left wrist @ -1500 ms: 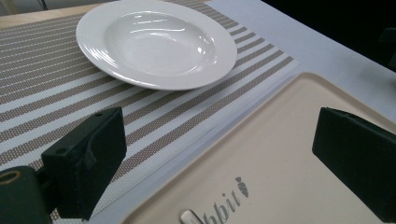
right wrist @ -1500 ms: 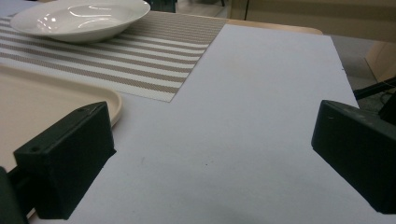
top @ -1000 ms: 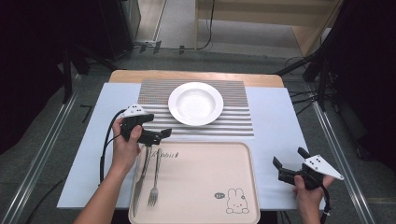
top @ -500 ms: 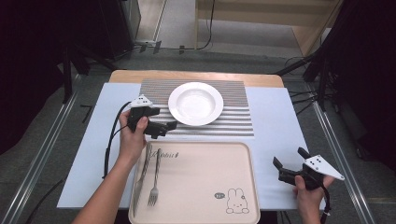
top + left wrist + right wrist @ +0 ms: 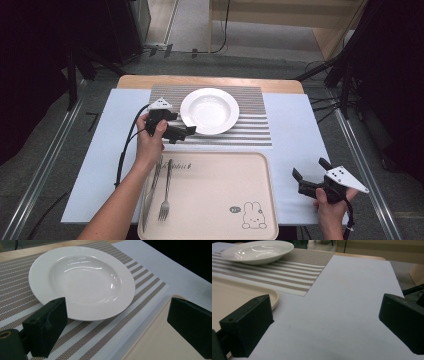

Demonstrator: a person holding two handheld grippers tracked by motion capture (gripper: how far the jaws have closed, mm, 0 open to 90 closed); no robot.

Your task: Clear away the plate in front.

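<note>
A white soup plate point(image 5: 209, 110) is seen on the striped placemat point(image 5: 250, 131) near the table's far edge. The left gripper point(image 5: 183, 133) is held wide open at its near-left rim; the right gripper point(image 5: 309, 172), also open, is held near the table's near-right corner.

Glossy white ceramic plate point(image 5: 82, 280) on matt woven striped placemat point(image 5: 105, 335); smooth matt plastic tray point(image 5: 220, 195).

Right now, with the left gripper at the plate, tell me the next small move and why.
Probably ease the left gripper a little further forward so the plate rim slides between its jaws, then close. In the left gripper view the jaws stand wide open, one at the near rim, the other over the tray edge, gripping nothing yet.
</note>
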